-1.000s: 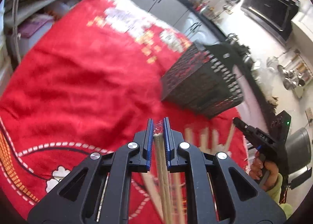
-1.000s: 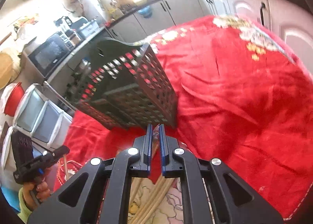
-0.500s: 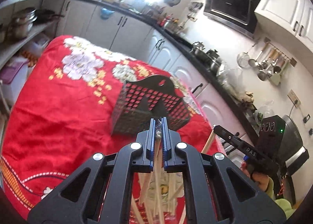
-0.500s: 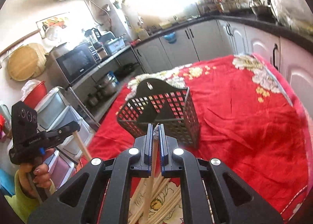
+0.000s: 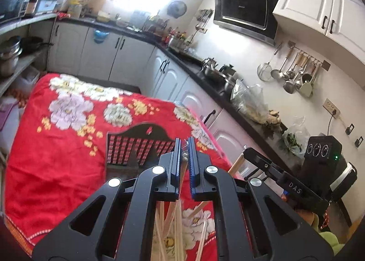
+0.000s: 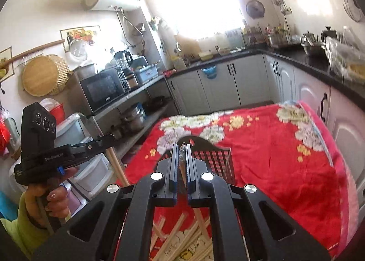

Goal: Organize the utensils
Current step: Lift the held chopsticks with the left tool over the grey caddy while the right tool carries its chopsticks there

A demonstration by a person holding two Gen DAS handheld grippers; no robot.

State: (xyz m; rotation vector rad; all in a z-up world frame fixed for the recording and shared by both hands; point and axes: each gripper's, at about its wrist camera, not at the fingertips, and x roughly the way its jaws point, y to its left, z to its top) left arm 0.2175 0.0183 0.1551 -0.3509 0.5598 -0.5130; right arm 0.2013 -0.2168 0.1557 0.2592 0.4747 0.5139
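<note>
My left gripper [image 5: 184, 147] is shut on a wooden chopstick [image 5: 185, 155] that hangs down from its jaws. Beyond it stands the black slotted utensil basket [image 5: 136, 148] on the red floral cloth [image 5: 57, 158]. My right gripper [image 6: 181, 148] is shut on another chopstick [image 6: 182, 155] just in front of the same basket [image 6: 214, 160]. Several loose chopsticks [image 6: 180, 233] lie on the cloth below both grippers. Each gripper shows in the other's view, held up in a hand: the right gripper [image 5: 247, 152] and the left gripper [image 6: 109, 140], each with a chopstick pointing down.
White cabinets under a black counter [image 5: 228, 94] run along the table's right side. A shelf with pots [image 6: 134, 117] and plastic drawers [image 6: 91, 169] stand on its left. A person's hand in a green sleeve [image 6: 25, 213] is at the near left.
Both grippers have risen and tipped up, each lifting a chopstick off the pile. The basket has dropped lower in both views and more of the kitchen shows.
</note>
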